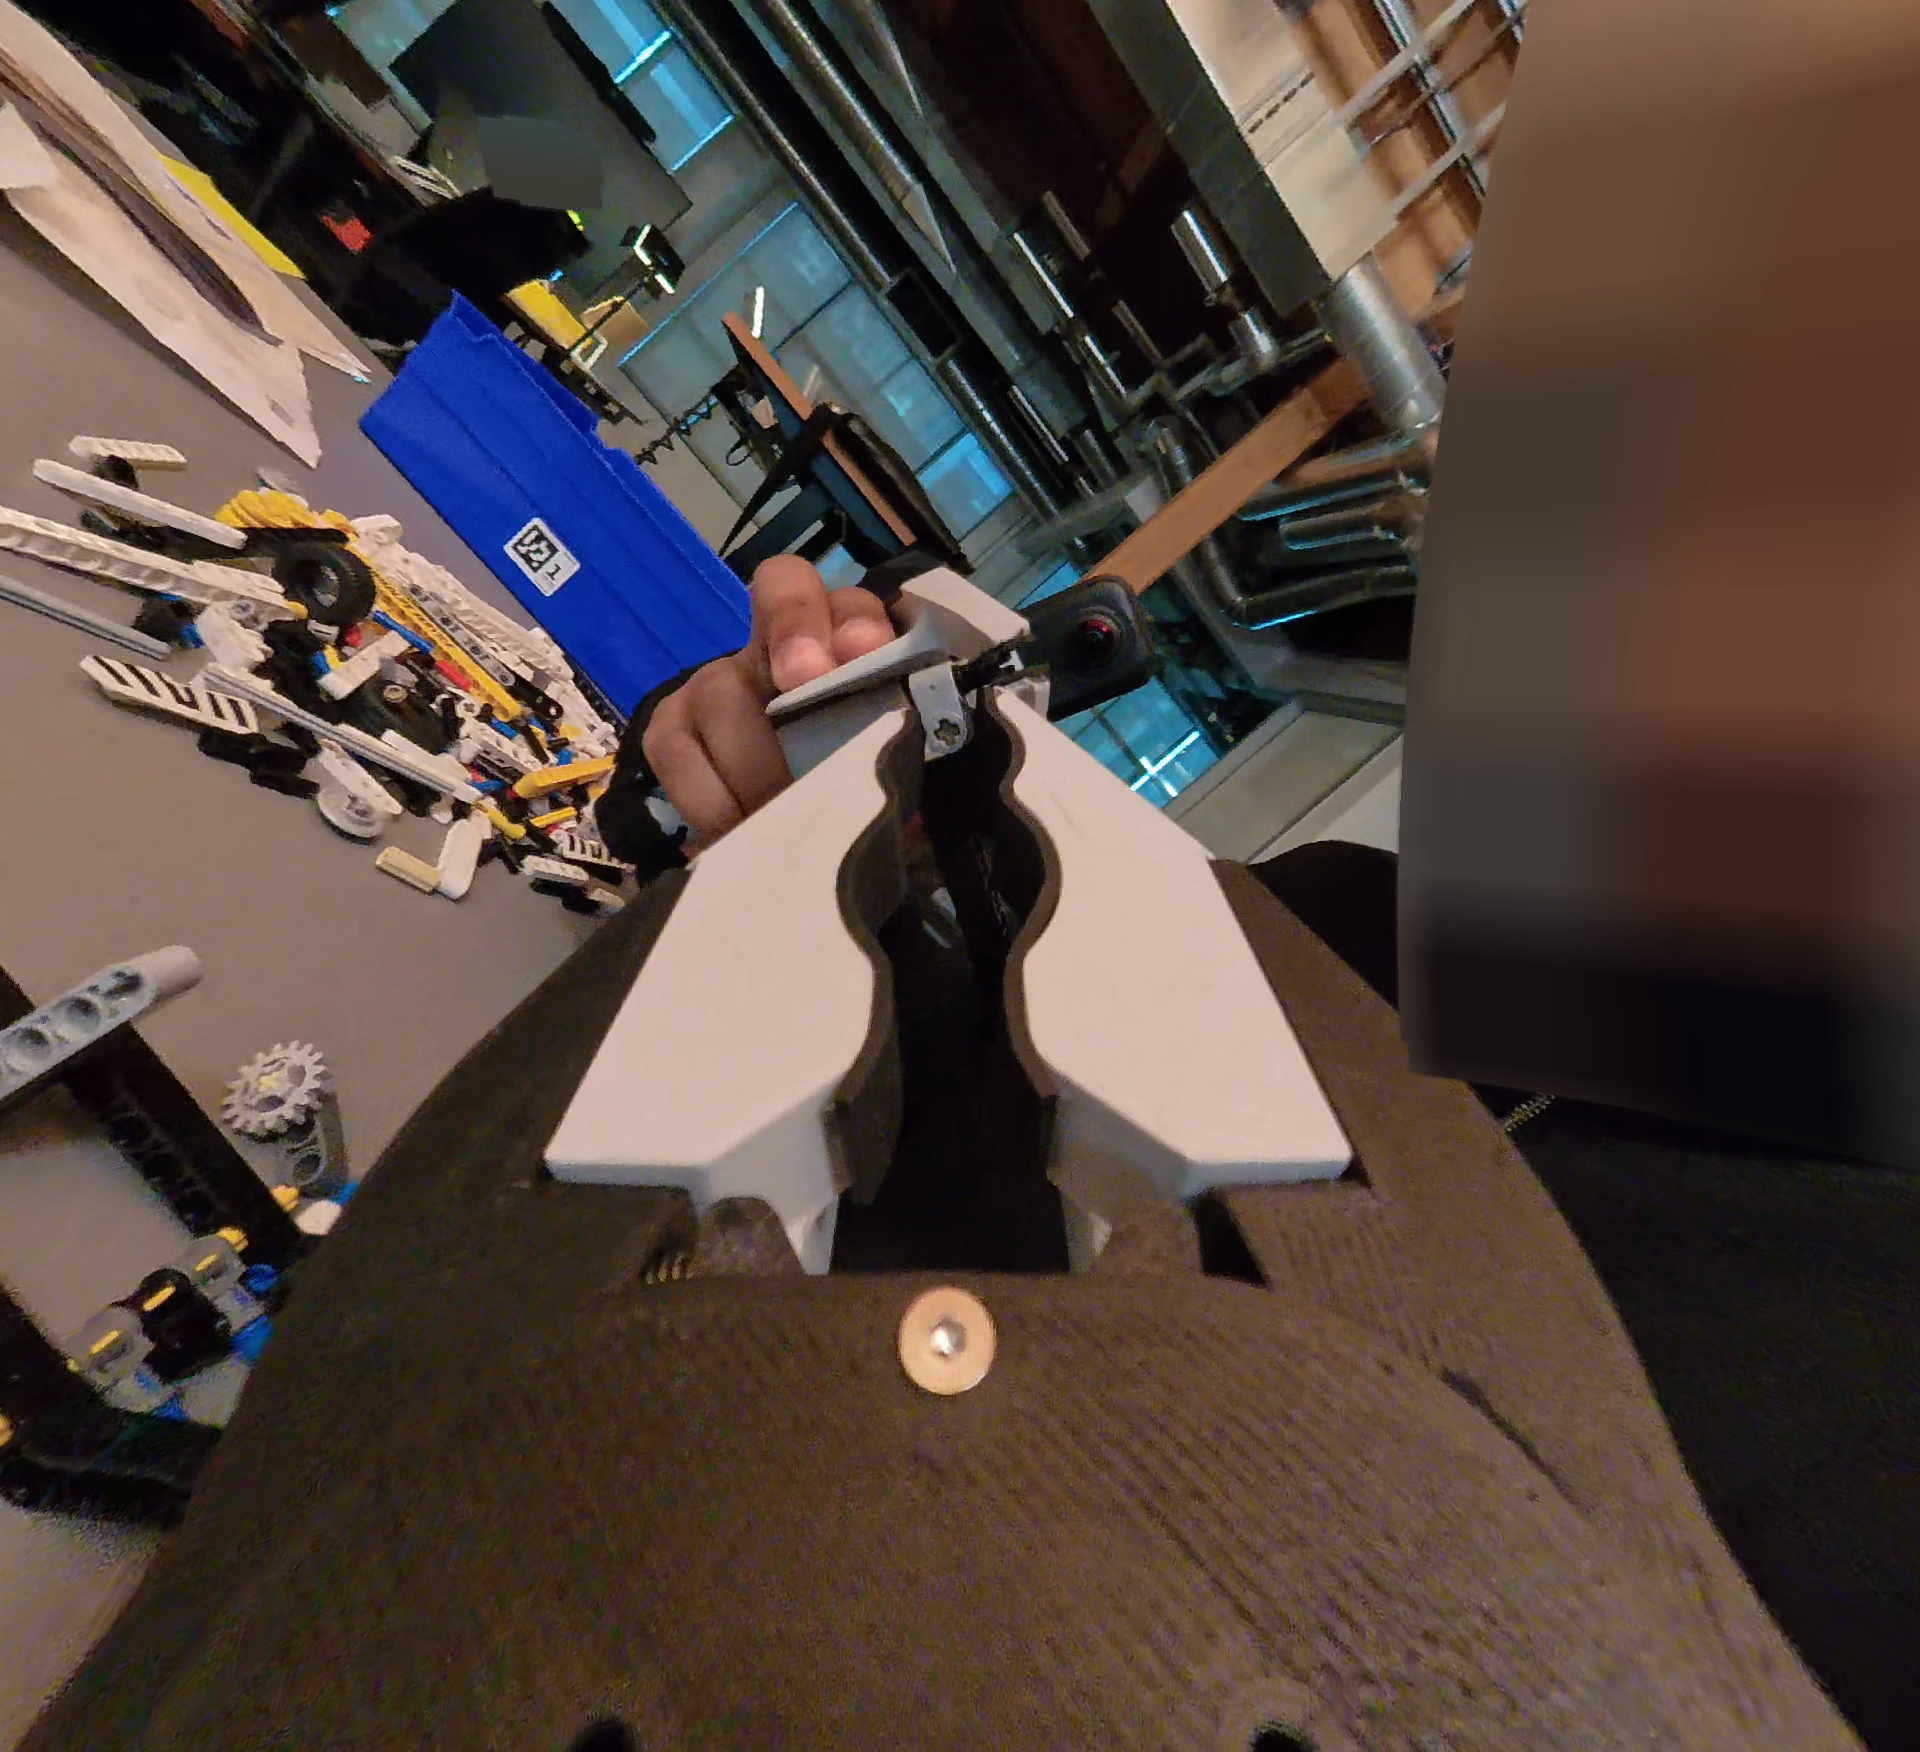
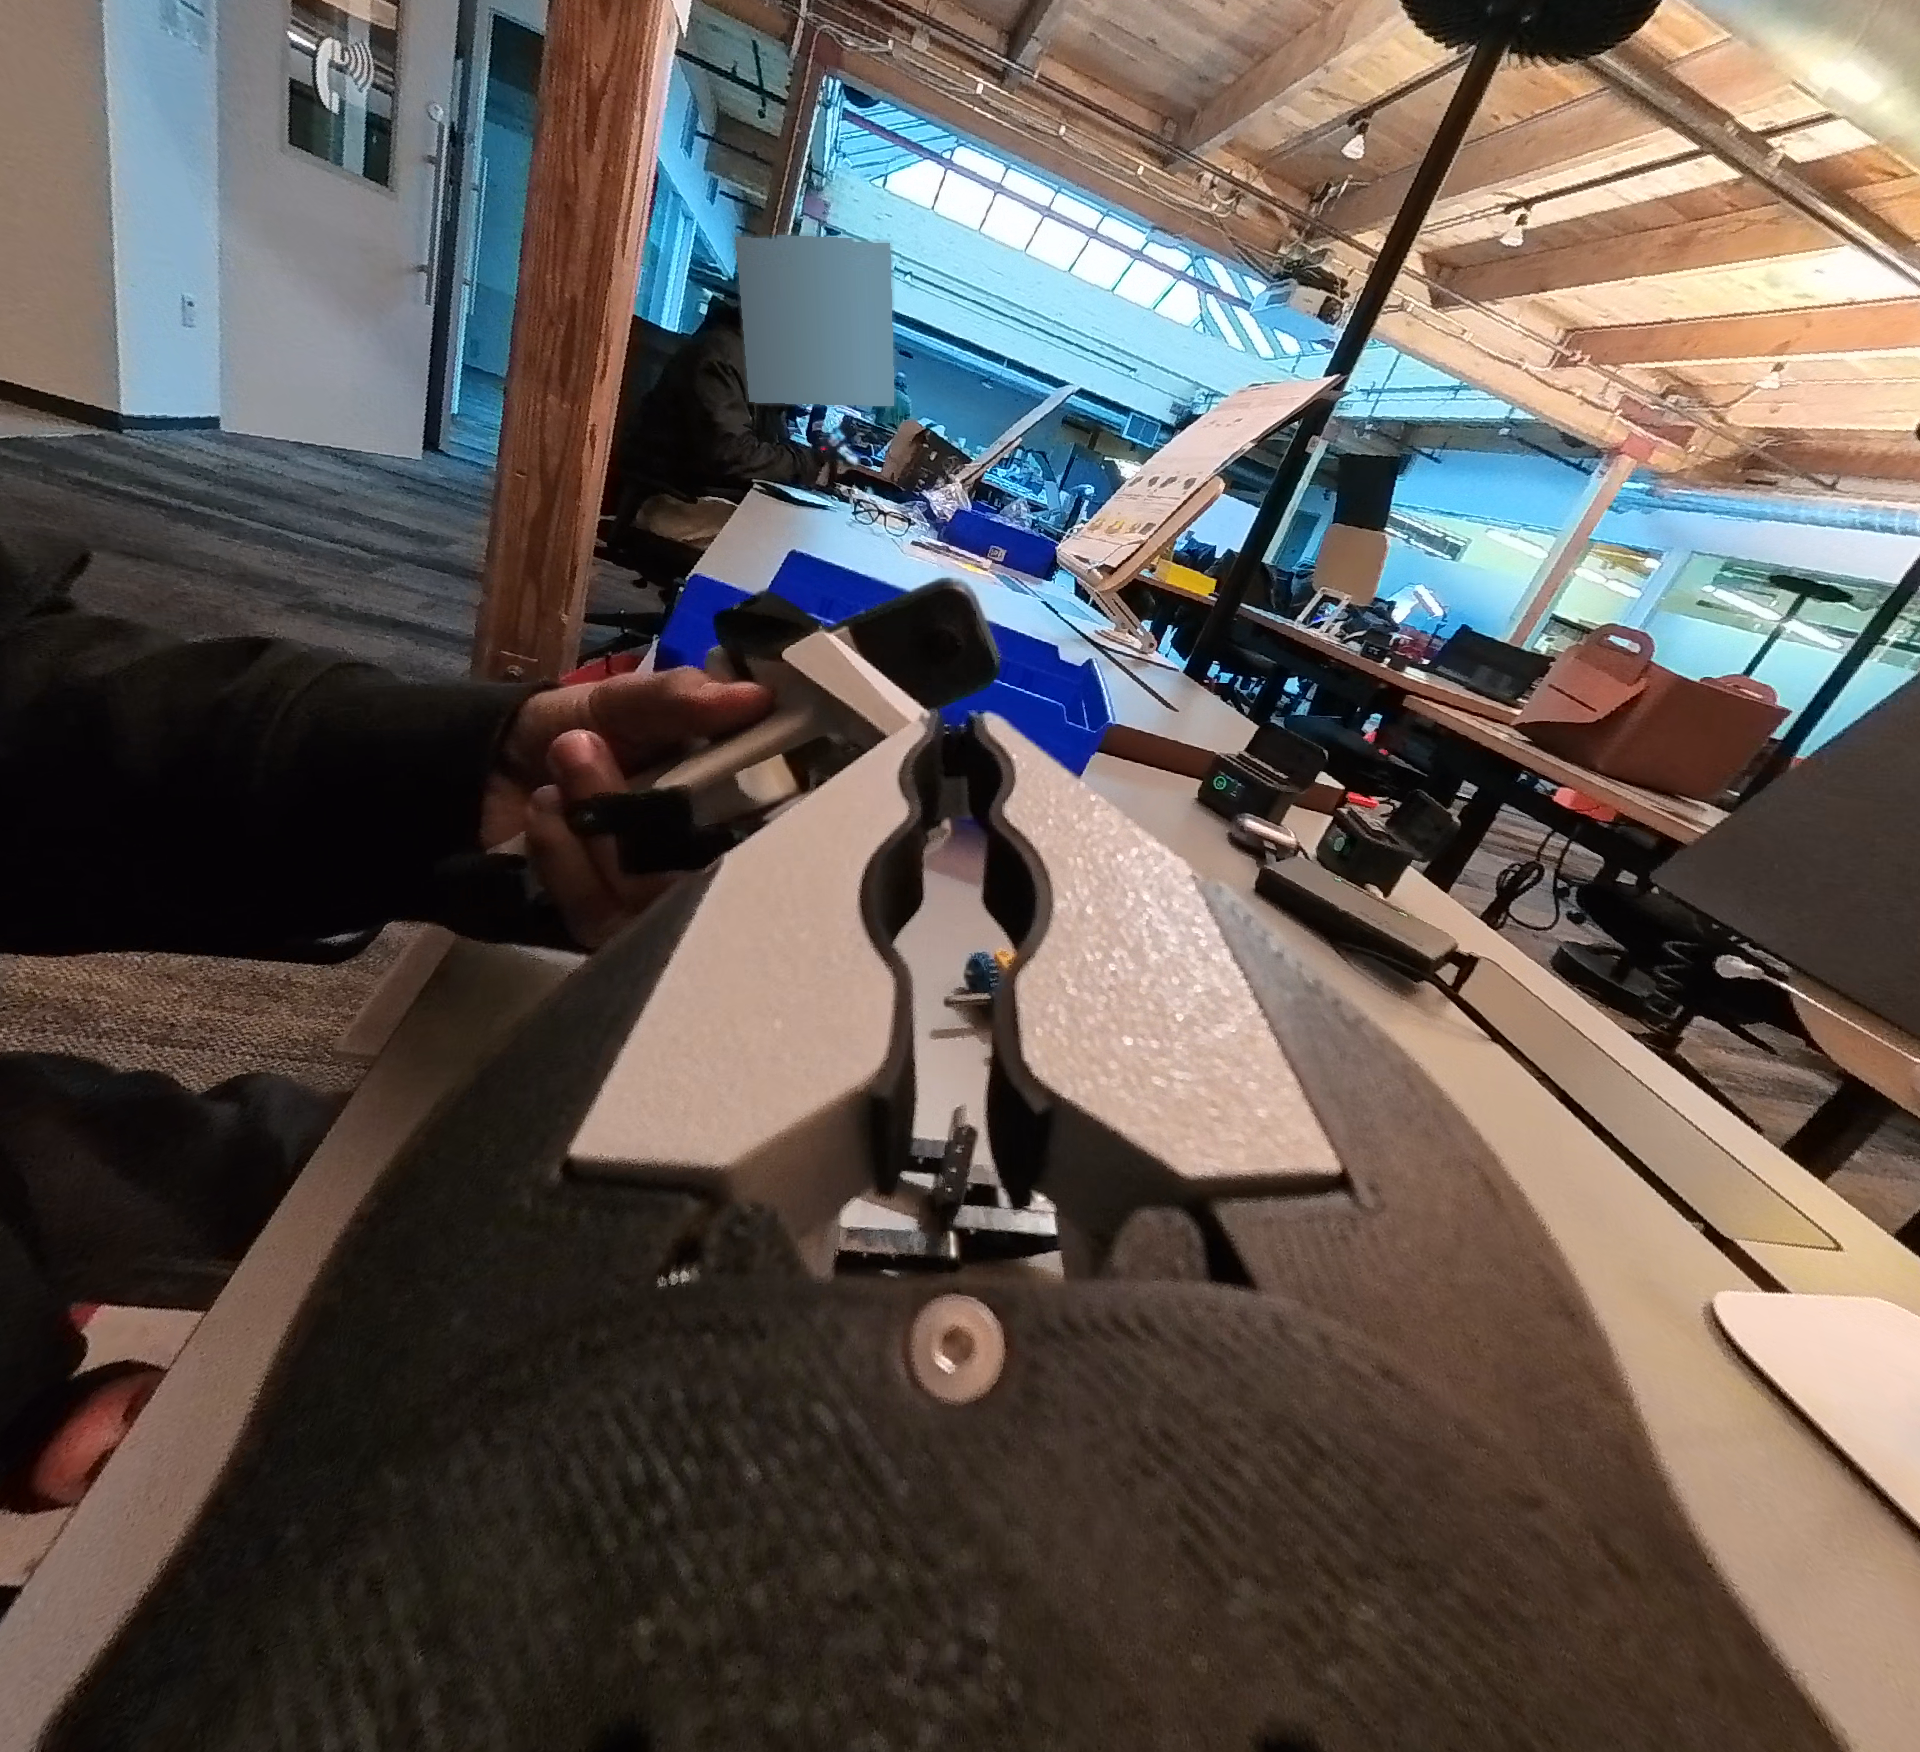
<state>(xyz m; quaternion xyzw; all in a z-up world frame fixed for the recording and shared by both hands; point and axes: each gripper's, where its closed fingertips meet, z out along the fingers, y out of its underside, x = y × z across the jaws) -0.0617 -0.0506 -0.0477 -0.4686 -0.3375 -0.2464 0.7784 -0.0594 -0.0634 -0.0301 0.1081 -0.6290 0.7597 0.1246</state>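
Roughly tip to tip: my left jaws (image 1: 956,717) pinch a small grey connector (image 1: 938,703), long axis along them. My right jaws (image 2: 948,732) look closed, just beyond it. Brick pile (image 1: 343,663) lies far left.

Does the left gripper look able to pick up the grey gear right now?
Probably not yet: the left gripper is closed on a small grey connector, though nothing blocks the grey gear.

bin (image 1: 540,466): glossy blue plastic | post (image 2: 582,300): grained wood
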